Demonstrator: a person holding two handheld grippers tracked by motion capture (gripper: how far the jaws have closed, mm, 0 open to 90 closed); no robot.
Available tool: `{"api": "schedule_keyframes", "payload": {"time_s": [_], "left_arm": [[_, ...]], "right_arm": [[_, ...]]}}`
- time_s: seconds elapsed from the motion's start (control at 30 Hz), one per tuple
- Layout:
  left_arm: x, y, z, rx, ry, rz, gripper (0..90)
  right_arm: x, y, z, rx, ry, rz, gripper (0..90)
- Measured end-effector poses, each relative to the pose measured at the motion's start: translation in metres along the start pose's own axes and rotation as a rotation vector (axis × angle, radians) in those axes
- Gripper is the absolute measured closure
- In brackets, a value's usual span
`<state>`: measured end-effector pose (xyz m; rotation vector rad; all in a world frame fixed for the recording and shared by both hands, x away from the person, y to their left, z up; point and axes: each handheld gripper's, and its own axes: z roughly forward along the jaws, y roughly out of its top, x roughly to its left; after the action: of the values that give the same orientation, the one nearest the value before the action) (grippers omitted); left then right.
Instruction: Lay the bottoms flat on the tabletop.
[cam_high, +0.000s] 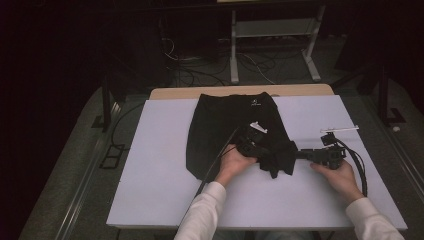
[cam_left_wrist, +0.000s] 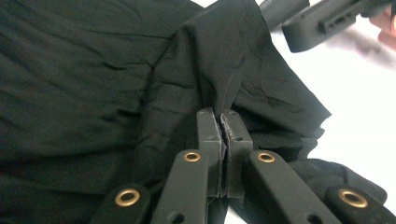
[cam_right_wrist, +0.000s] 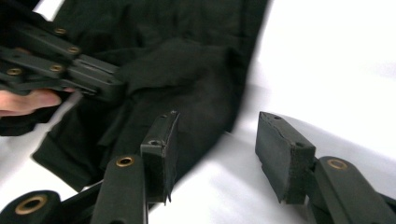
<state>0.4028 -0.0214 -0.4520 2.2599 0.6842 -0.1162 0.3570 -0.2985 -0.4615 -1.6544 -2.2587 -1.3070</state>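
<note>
A pair of black shorts (cam_high: 227, 125) lay spread on the white counter (cam_high: 150, 175), waistband toward the far edge, with one leg bunched up at the near right. The left gripper (cam_high: 255, 145), seen from above at the middle of the counter, pinched a raised fold of that bunched leg: in the left gripper view its jaws were pressed together on the black cloth (cam_left_wrist: 219, 70), which rose in a creased peak straight from the fingertips.

The right gripper (cam_high: 307, 155) sat on the counter just to the right of the bunched cloth, pointing at it. In the right gripper view its jaws stood spread apart with white counter between them, the left-hand jaw lying over the edge of the shorts (cam_right_wrist: 187, 88) and the other over bare counter; nothing was held between them. The left gripper (cam_right_wrist: 93, 81) showed farther off in that view, gripping the same fold.
</note>
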Motion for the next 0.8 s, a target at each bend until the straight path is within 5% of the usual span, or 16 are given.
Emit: {"api": "schedule_keyframes", "payload": {"time_s": [0.27,0.5,0.8], "left_arm": [[0.002,-0.002,0.001,-0.017,-0.006,-0.034,87.4],[0.001,-0.001,0.003,-0.027,-0.01,-0.043,87.3],[-0.006,0.006,-0.01,-0.068,-0.05,-0.044,87.3]], "right_arm": [[0.013,-0.002,0.016,0.065,0.106,-0.02,69.6],[0.023,-0.002,0.024,0.115,0.129,-0.041,87.6],[0.018,0.005,-0.015,0.039,0.197,0.02,88.0]]}}
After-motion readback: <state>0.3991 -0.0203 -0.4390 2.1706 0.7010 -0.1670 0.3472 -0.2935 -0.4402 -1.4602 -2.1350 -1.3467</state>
